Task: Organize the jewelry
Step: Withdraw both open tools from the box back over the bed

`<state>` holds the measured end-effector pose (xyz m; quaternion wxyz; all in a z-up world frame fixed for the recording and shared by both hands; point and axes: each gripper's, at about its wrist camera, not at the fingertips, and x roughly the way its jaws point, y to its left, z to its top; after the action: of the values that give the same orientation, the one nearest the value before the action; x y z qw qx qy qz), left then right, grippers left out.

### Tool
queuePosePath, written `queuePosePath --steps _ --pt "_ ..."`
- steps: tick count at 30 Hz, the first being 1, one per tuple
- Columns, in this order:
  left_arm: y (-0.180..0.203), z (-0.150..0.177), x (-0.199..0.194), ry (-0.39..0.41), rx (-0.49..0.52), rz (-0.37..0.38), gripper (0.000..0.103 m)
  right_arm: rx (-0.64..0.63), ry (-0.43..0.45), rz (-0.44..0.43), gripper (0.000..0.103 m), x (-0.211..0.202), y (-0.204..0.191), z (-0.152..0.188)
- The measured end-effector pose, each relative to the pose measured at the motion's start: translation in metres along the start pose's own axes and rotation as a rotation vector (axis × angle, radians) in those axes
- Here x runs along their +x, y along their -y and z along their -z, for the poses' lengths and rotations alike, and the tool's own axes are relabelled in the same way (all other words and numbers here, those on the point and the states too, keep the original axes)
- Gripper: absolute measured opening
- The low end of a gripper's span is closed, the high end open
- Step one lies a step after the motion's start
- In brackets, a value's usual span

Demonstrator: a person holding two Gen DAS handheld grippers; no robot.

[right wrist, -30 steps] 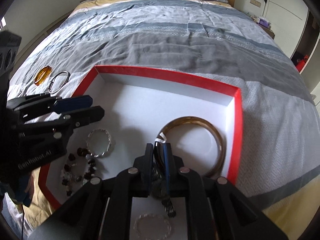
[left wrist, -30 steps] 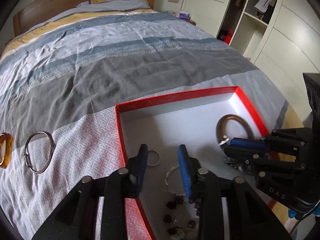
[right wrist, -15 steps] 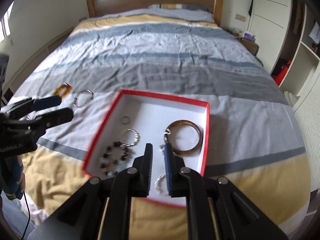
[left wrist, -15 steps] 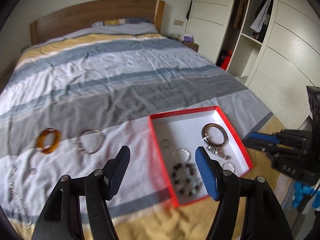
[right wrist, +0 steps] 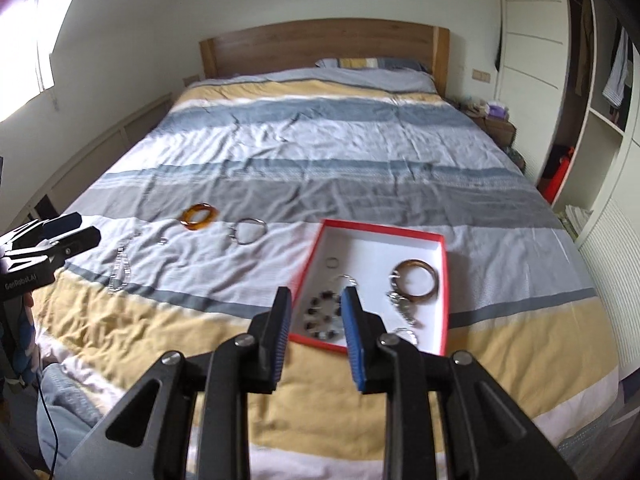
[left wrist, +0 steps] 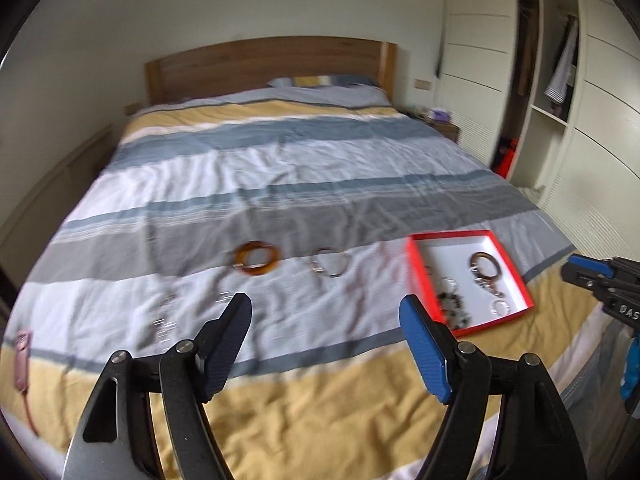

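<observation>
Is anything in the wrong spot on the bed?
Yes. An amber bangle, a silver bracelet and a chain lie loose on the bedspread, outside the red box holding the other jewelry.

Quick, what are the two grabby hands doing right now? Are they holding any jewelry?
Left gripper: open wide, holding nothing.
Right gripper: open, holding nothing.

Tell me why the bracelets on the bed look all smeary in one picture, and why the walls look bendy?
In the left wrist view the amber bangle and silver bangle are smeared, probably by camera motion; in the right wrist view both are sharper. The fisheye lens bows the wardrobe in both views. A bright window glares white at the right wrist view's upper left.
</observation>
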<state>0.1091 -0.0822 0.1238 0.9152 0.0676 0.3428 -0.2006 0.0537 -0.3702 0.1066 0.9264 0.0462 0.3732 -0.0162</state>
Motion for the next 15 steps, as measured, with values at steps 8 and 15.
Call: queuePosePath --steps 8,15 --pt "-0.069 0.014 -0.056 0.055 -0.07 -0.125 0.076 -0.082 0.068 -0.071 0.025 -0.036 -0.061 -0.009" --pt "-0.126 0.035 -0.058 0.045 -0.158 -0.178 0.079 -0.146 0.074 -0.119 0.025 -0.03 -0.102 -0.015"
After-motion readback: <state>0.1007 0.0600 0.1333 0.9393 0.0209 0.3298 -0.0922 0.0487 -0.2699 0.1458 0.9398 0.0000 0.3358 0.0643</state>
